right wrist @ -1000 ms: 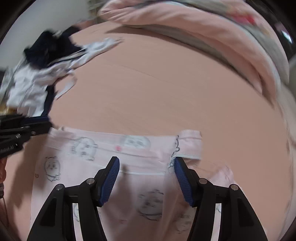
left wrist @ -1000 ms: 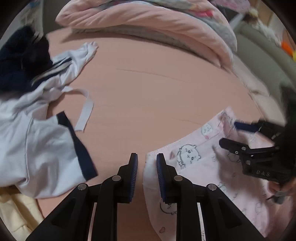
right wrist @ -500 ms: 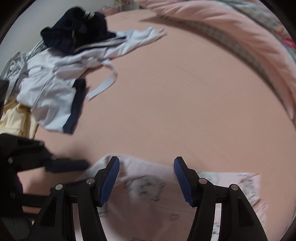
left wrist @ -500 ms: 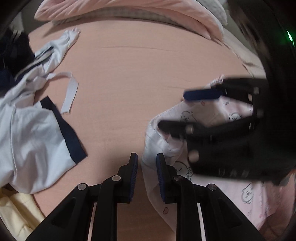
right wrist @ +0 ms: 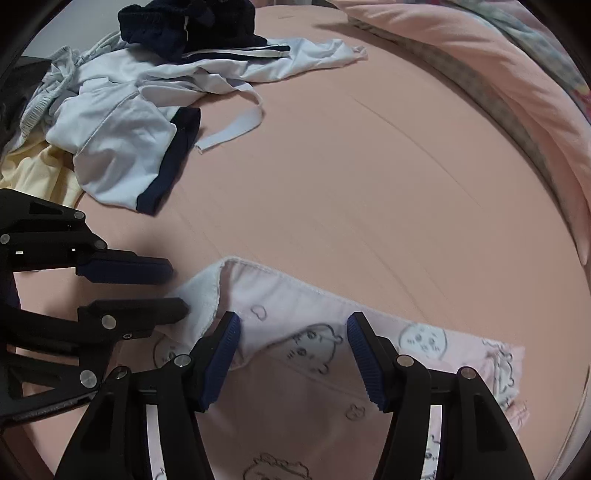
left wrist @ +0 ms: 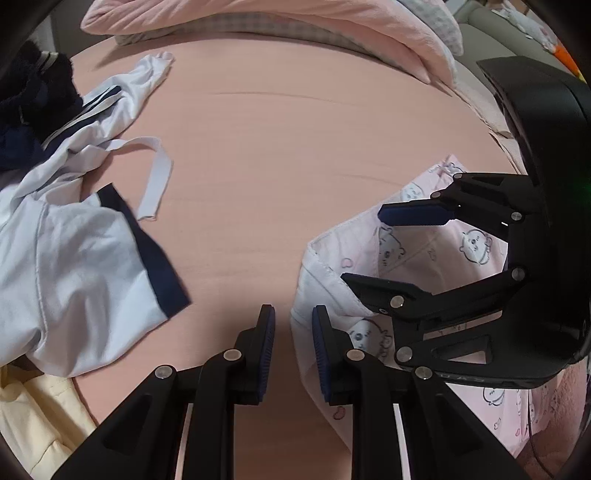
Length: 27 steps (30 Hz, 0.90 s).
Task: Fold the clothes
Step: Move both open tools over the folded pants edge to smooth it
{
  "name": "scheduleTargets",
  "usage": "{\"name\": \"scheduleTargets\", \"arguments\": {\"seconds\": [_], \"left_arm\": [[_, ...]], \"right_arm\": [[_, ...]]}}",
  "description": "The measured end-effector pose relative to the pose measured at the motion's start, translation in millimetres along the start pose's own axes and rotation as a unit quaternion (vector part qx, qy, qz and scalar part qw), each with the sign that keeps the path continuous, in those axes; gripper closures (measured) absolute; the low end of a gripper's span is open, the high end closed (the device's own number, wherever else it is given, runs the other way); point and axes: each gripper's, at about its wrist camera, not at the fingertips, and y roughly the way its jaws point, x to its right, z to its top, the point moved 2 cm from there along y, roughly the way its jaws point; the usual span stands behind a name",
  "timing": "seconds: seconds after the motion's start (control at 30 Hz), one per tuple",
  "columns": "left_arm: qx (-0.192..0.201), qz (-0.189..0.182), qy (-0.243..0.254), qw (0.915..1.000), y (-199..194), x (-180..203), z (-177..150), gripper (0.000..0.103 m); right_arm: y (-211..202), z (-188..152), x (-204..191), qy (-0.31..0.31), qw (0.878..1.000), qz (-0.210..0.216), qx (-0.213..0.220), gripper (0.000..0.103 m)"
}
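Note:
A pale pink garment with cartoon bear prints [left wrist: 424, 254] [right wrist: 295, 306] lies flat on the pink bed sheet [left wrist: 277, 147]; its near-left corner is turned up, showing a white lining. My left gripper [left wrist: 293, 314] [right wrist: 179, 290] stands at that corner, open by a narrow gap. The fabric edge touches its right finger, and the right wrist view shows nothing between its fingers. My right gripper [right wrist: 293, 328] [left wrist: 362, 247] is open wide just above the garment's top hem, close beside the left gripper, holding nothing.
A white garment with navy trim [left wrist: 74, 266] [right wrist: 118, 147] is crumpled at the left, with a loose white strap. A dark navy garment [right wrist: 184, 26] and a pale yellow one [left wrist: 29, 413] lie by it. A pink duvet [left wrist: 295, 18] is heaped along the far side.
My right gripper has swung left across the pink garment and now sits next to the left gripper at the turned-up corner. The left gripper has stayed at that corner.

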Motion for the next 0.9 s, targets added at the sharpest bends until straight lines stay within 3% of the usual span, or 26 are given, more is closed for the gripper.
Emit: {"name": "scheduleTargets", "arguments": {"seconds": [0.27, 0.4, 0.53, 0.67, 0.7, 0.8, 0.9], "left_arm": [[0.005, 0.038, -0.006, 0.9992, -8, -1, 3, 0.085], [-0.004, 0.034, -0.004, 0.9994, -5, 7, 3, 0.085], [0.003, 0.047, -0.018, 0.9987, -7, 8, 7, 0.084], [0.055, 0.150, -0.034, 0.9866, -17, 15, 16, 0.085], [0.063, 0.130, -0.036, 0.9889, -18, 20, 17, 0.085], [0.069, 0.049, -0.024, 0.9961, -32, 16, 3, 0.085], [0.059, 0.002, -0.001, 0.9982, -32, 5, -3, 0.085]], "right_arm": [[1, 7, -4, 0.033, 0.997, 0.070, 0.020, 0.043], [6, 18, 1, 0.061, 0.994, 0.091, 0.018, 0.043], [-7, 22, 28, 0.135, 0.980, 0.143, 0.037, 0.043], [-41, 11, 70, 0.236, 0.953, 0.179, 0.061, 0.043], [-49, 9, 82, 0.260, 0.948, 0.173, 0.065, 0.043], [-69, 3, 102, 0.238, 0.965, 0.060, 0.092, 0.043], [-82, -17, 111, 0.202, 0.975, -0.035, 0.086, 0.043]]}}
